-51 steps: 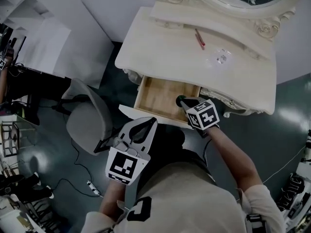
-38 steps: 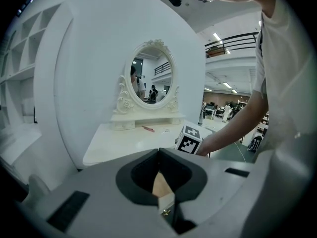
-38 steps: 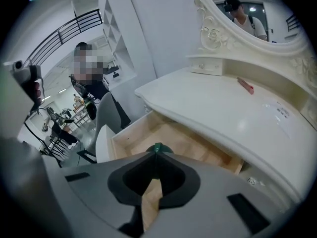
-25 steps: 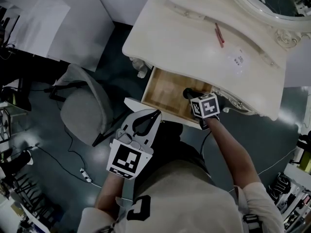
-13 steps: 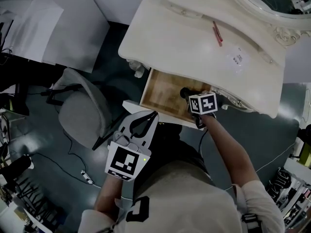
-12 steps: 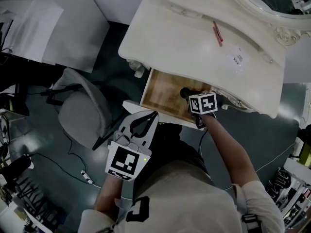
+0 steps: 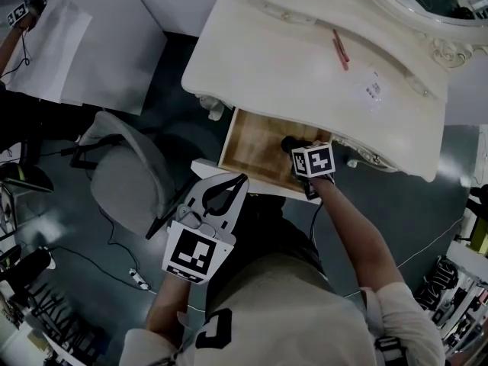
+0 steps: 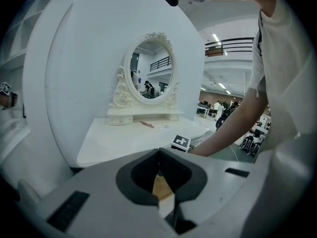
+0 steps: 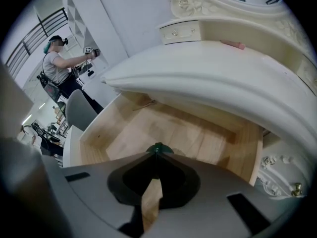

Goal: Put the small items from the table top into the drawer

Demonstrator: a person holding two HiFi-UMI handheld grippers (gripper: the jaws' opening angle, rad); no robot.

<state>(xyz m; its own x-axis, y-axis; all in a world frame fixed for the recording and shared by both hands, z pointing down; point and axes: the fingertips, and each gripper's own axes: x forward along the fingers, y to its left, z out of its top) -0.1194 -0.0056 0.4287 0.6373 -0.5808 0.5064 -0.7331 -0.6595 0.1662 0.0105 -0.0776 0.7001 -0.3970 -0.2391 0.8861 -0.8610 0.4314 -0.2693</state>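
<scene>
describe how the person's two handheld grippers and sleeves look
Both the left gripper and right gripper are pale grey plastic with tapered jaws round a dark teardrop opening. Each carries a white cube with black square markers. The person wears a light short-sleeved shirt; the forearms are bare.

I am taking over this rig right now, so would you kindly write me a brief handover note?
Left gripper: shut, empty, held back near the body, away from the table.
Right gripper: shut on a small green item, pointing down into the open drawer.
Table top: a red stick-like item and a small clear packet lie there.
Done: drawer open; a thin item lies in its far corner.
Left: release the green item in the drawer, then fetch the two things on top.
</scene>
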